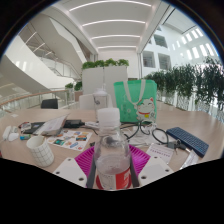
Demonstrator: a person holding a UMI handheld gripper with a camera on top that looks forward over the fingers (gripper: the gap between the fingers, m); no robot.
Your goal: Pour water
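Gripping one water bottle [111, 150] — tool [112, 160] clamped, one paper cup [40, 150] nearby

Handheld gripper [113, 165] showing at the base of the view, two fingers wearing magenta pads [85, 158] with a ridged, grid-like texture, pale, possibly white finger bodies flaring outward beneath them, no hand or sleeve appearing.
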